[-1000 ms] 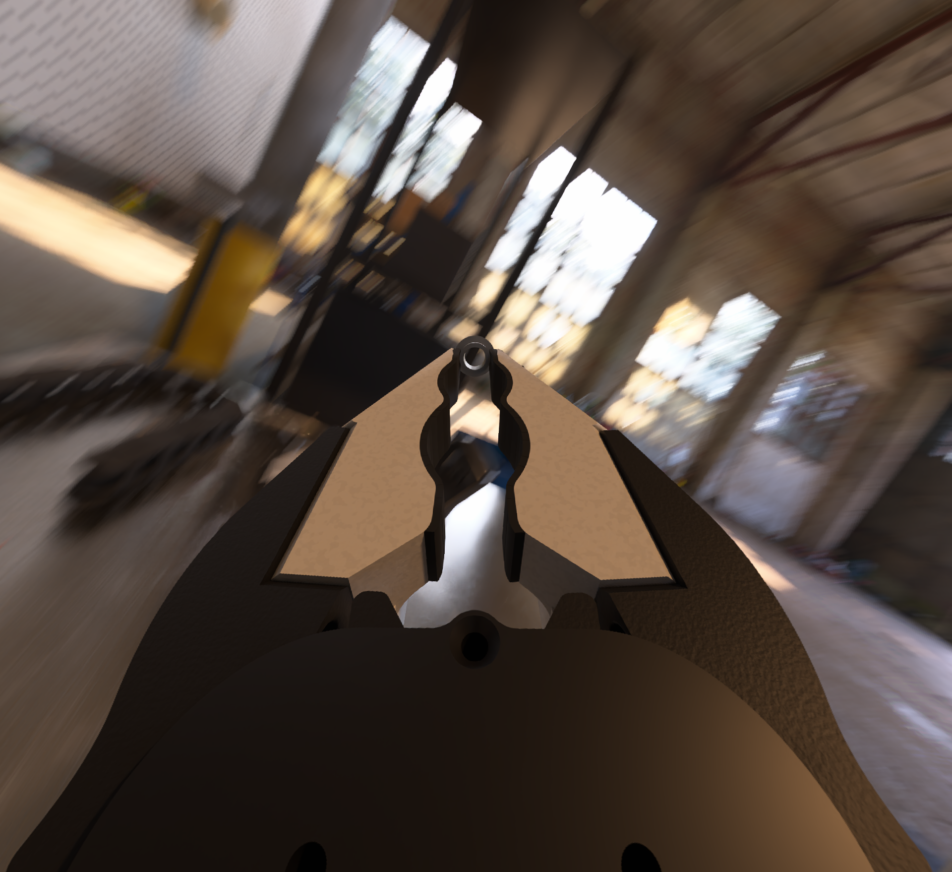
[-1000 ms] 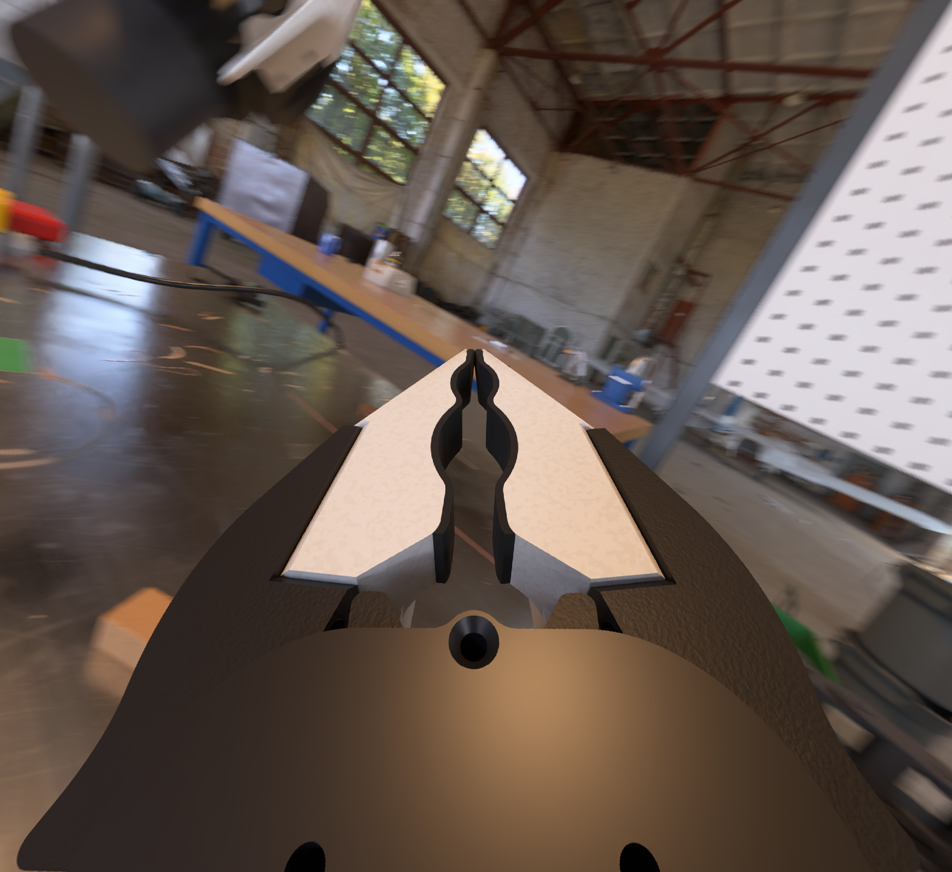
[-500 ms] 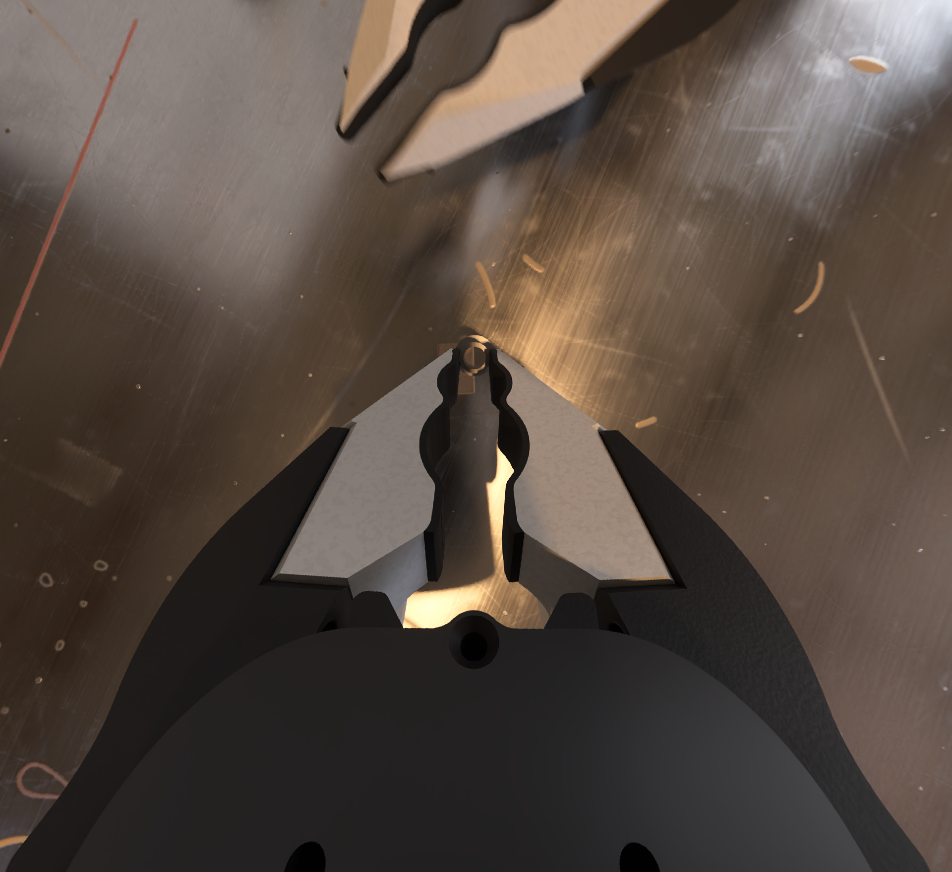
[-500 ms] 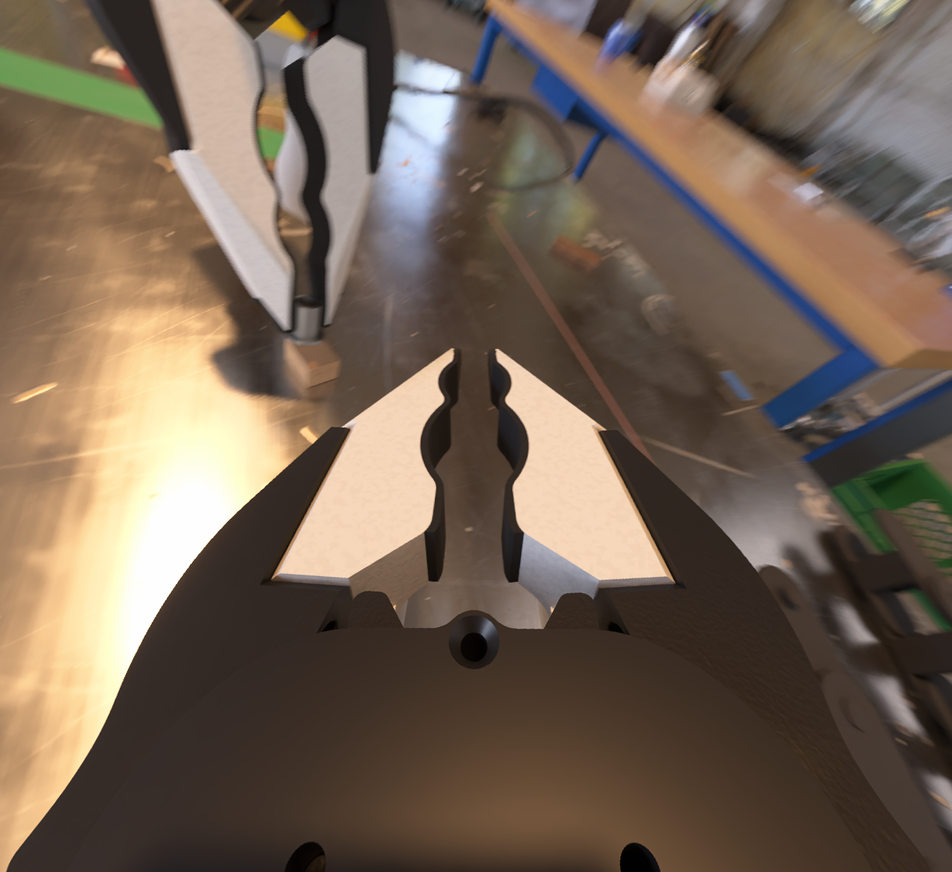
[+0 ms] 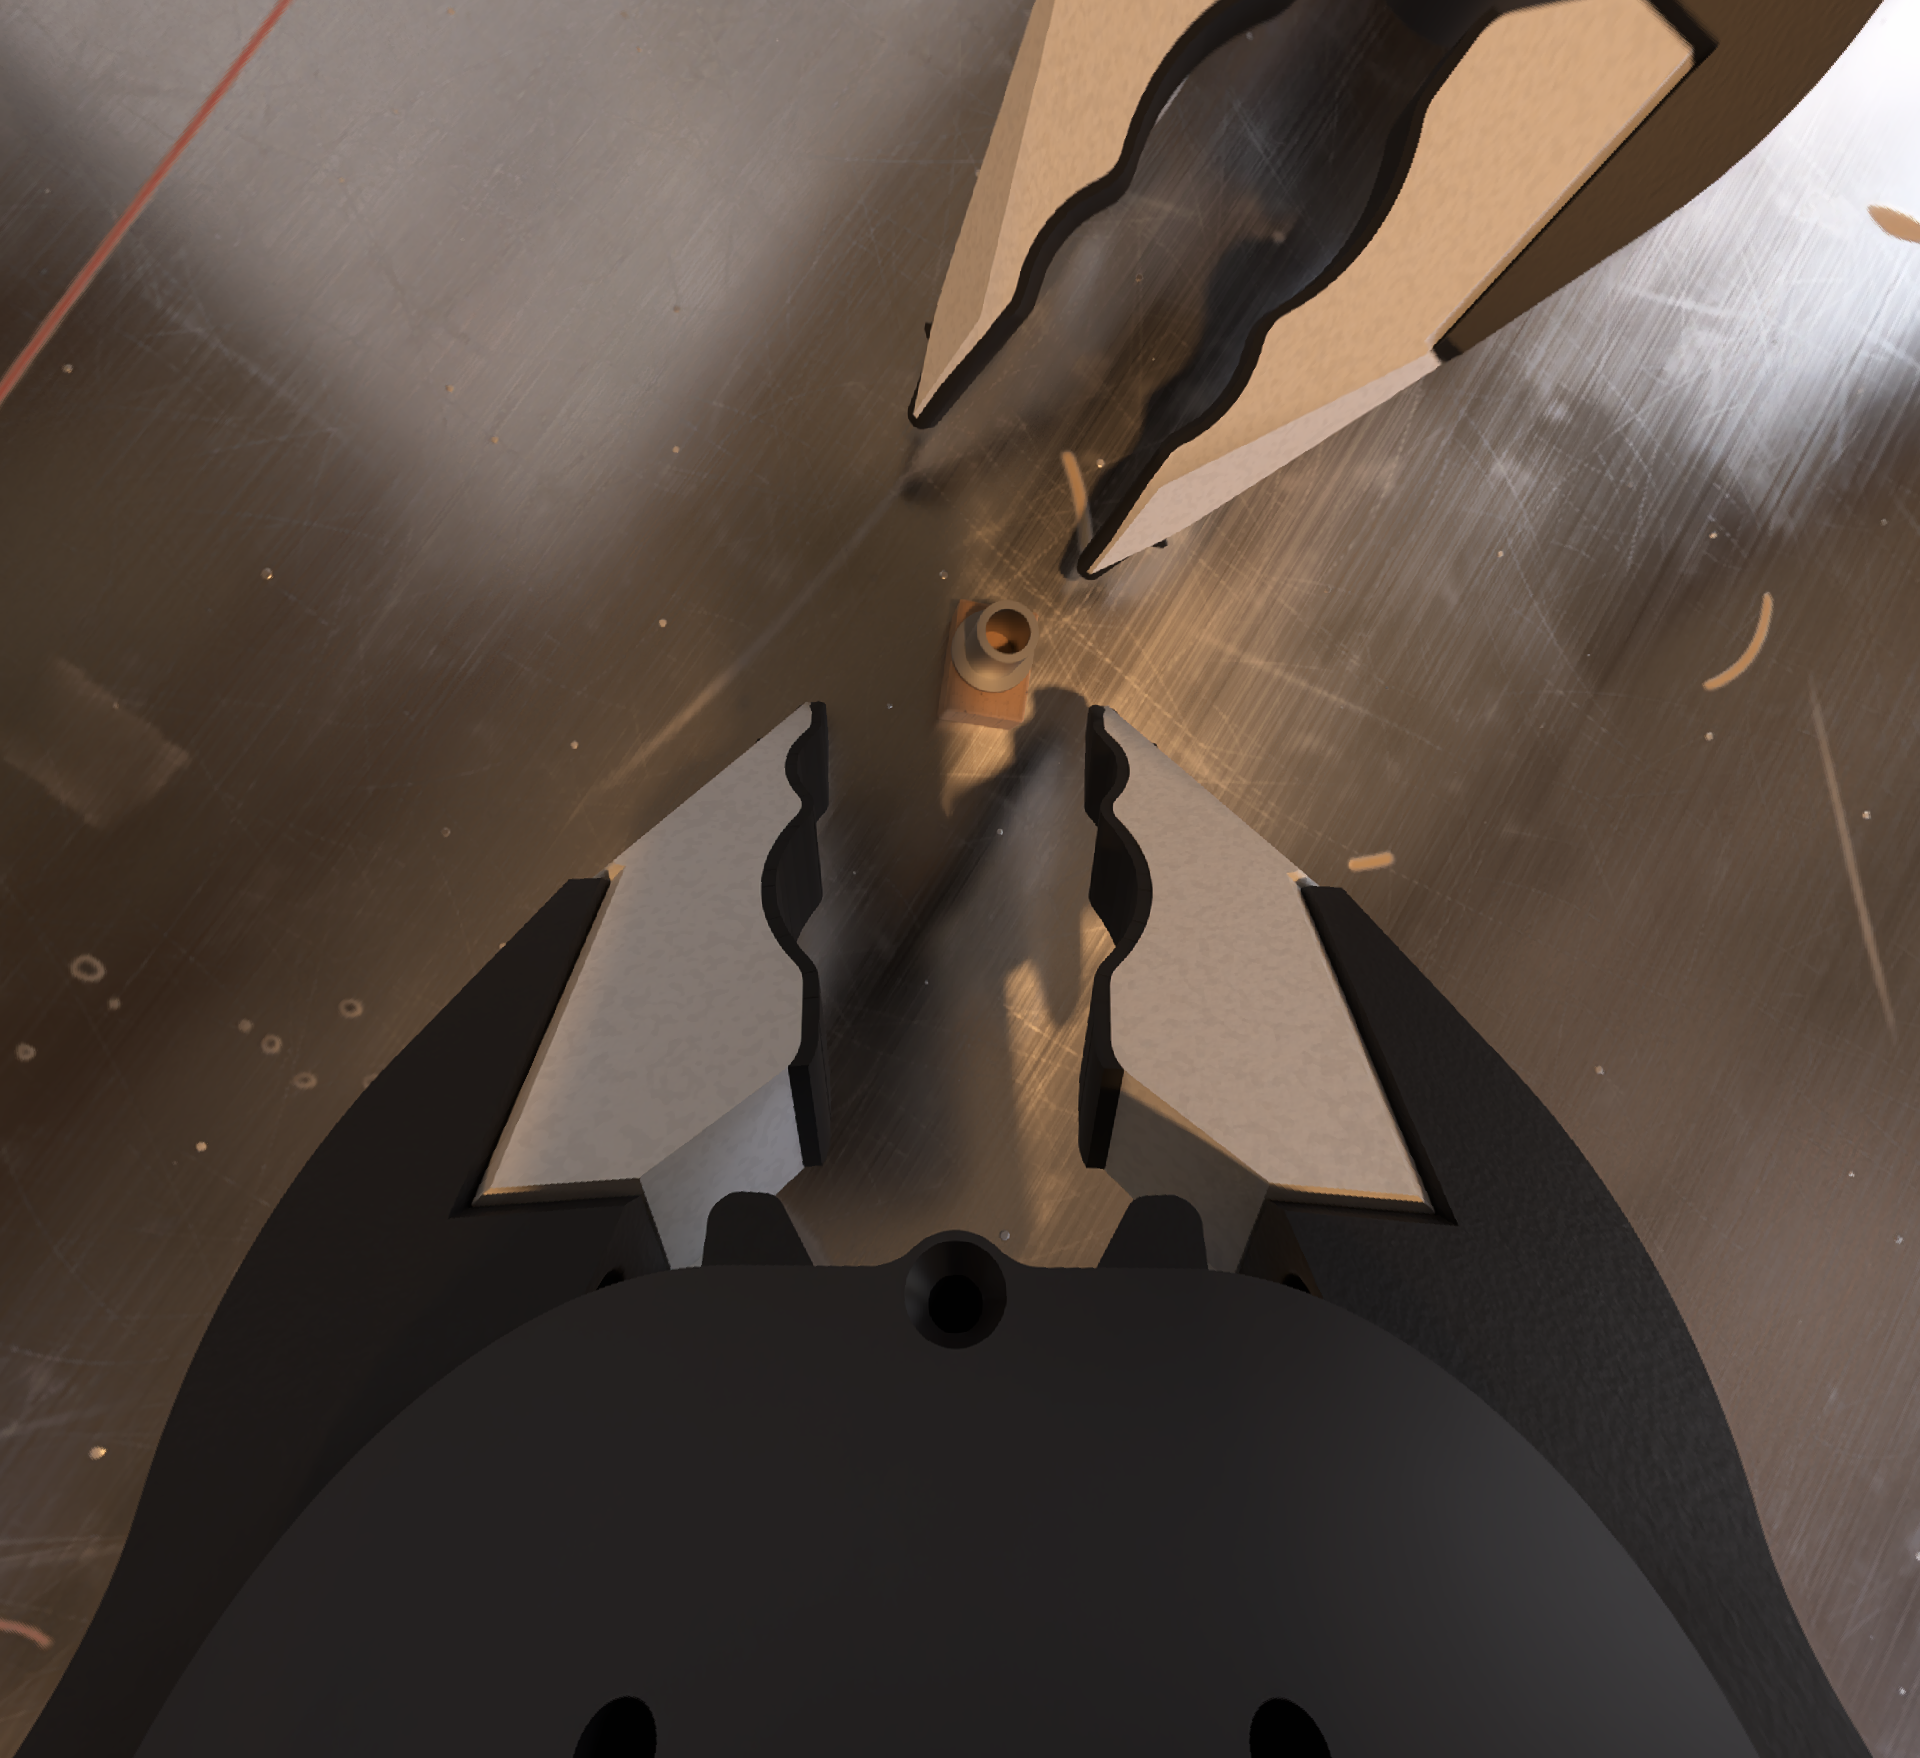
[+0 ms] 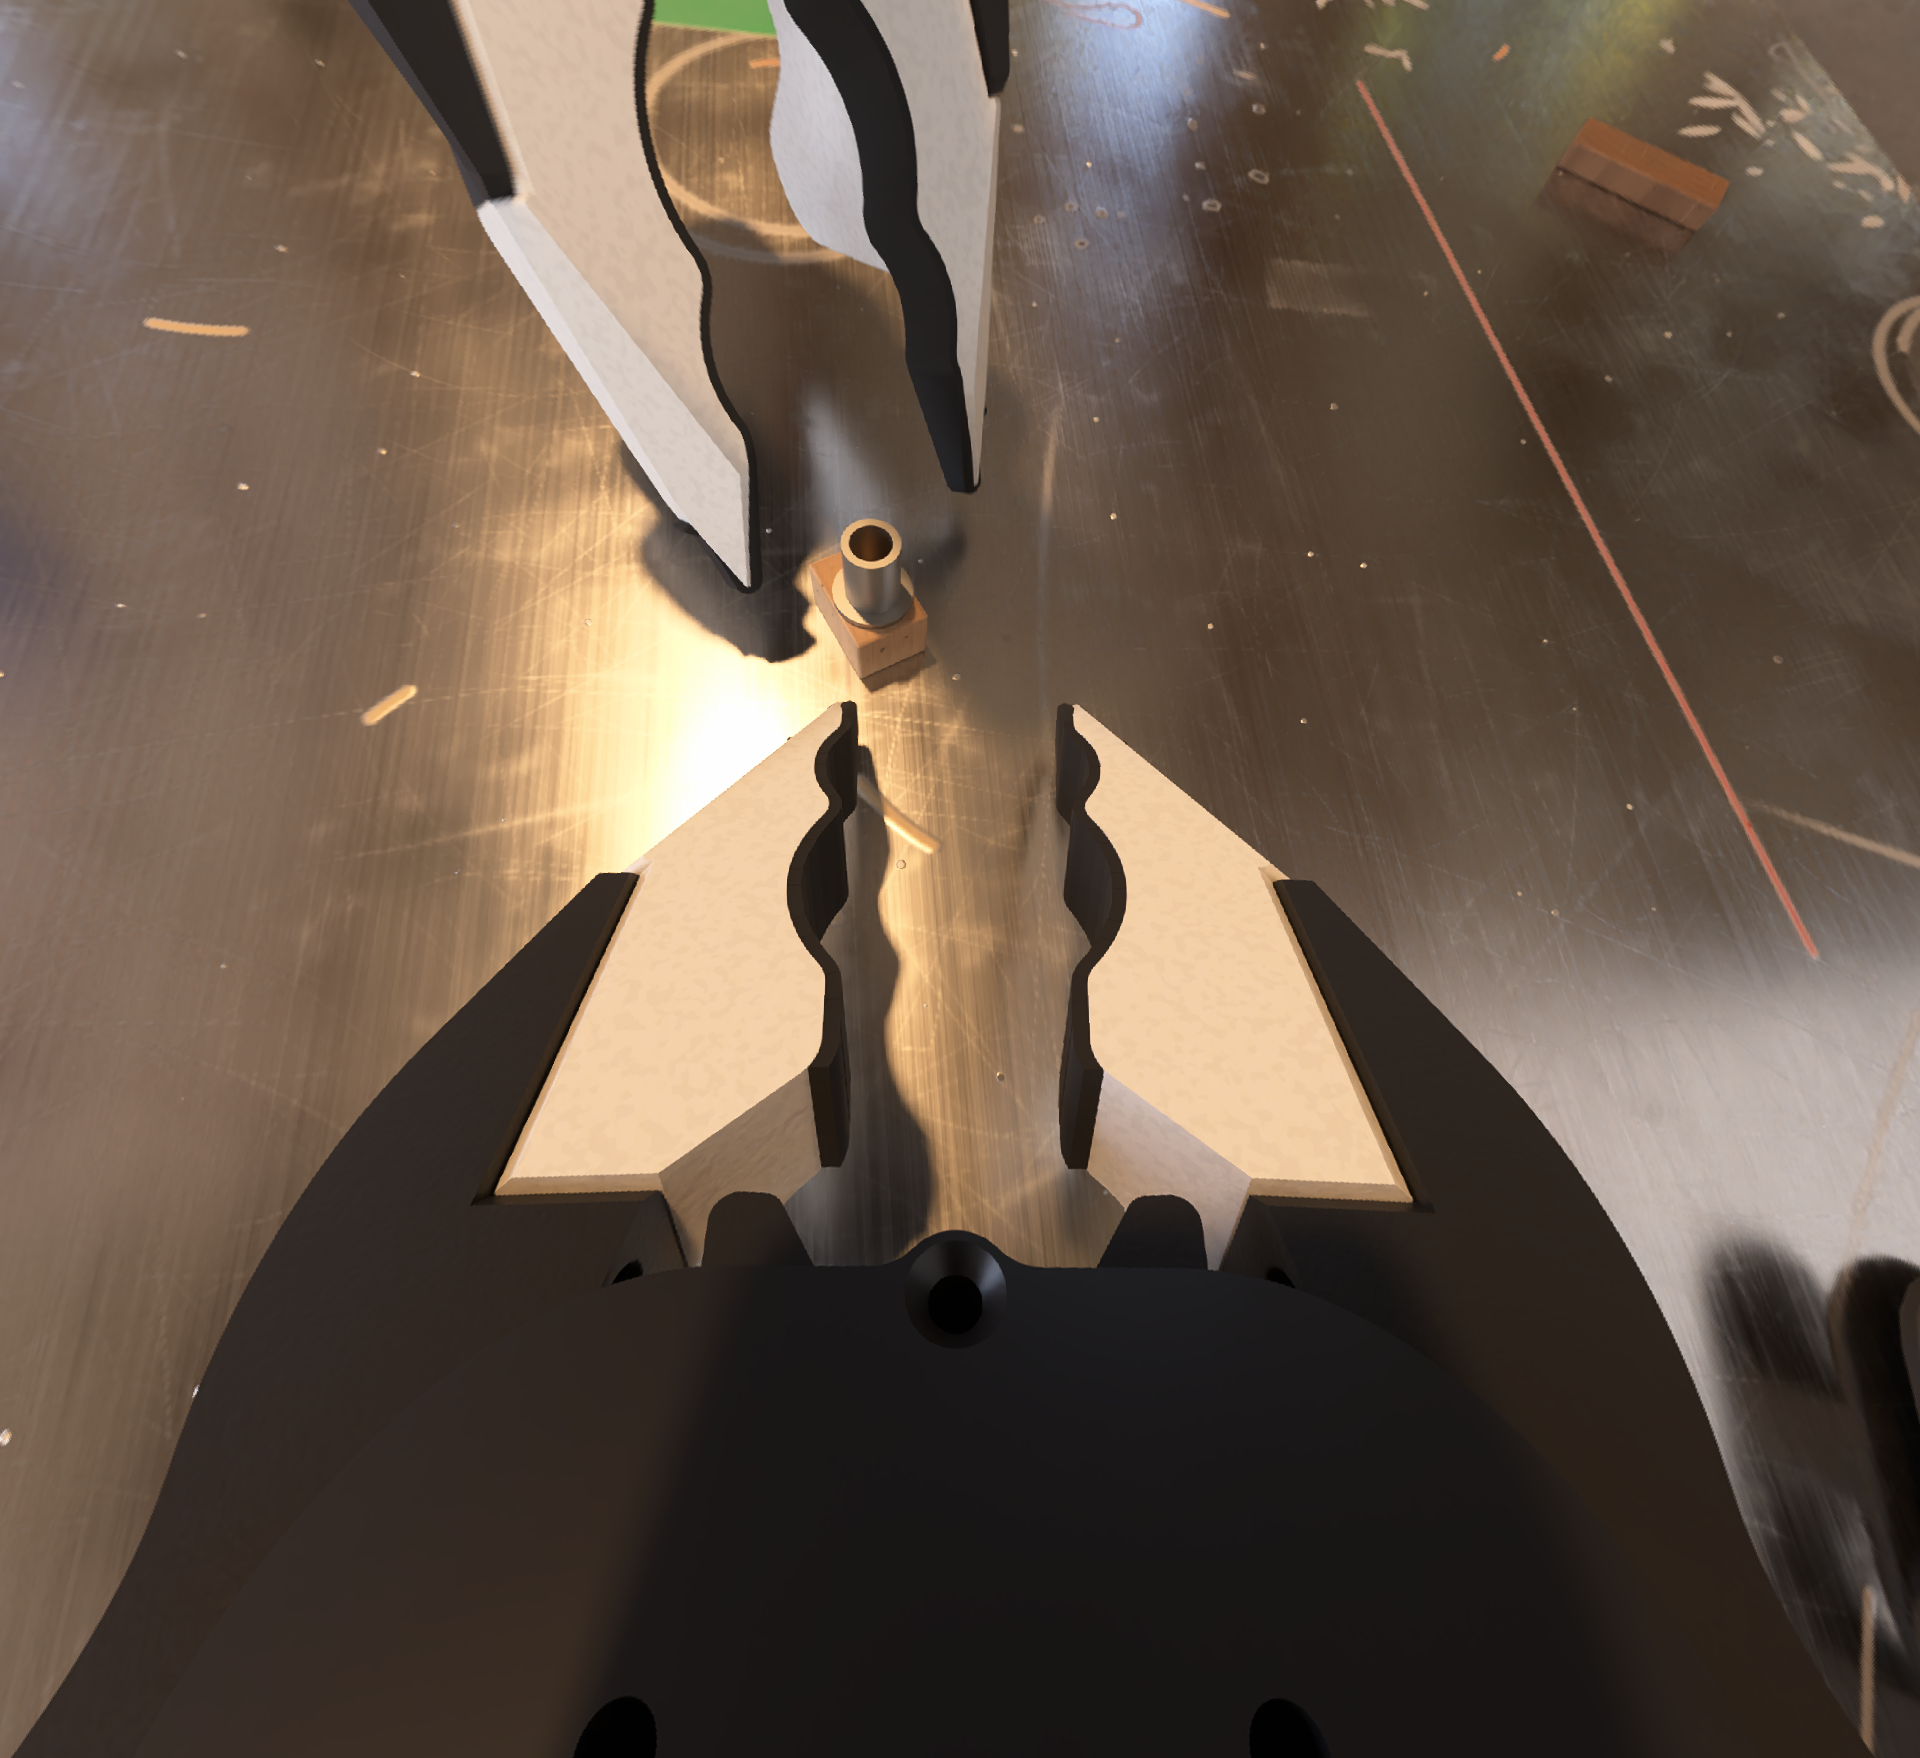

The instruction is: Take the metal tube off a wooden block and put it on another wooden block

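metal tube (image 6: pixel 871 574) stood upright on wooden block (image 6: pixel 881 640) | left gripper (image 5: pixel 954 721) spread, empty above it | right gripper (image 6: pixel 956 716) spread, empty beside it

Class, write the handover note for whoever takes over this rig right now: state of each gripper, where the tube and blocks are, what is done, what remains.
Left gripper: open, empty, pointing down just above the tube.
Right gripper: open, empty, facing the tube from the opposite side, apart from it.
Metal tube: upright on the small wooden block, on the scratched metal table.
Second wooden block: farther off on the table, bare on top.
Done: the tube stands on a block, released.
Left: which block it started on cannot be told from these views; if this is the target, just back both grippers clear.
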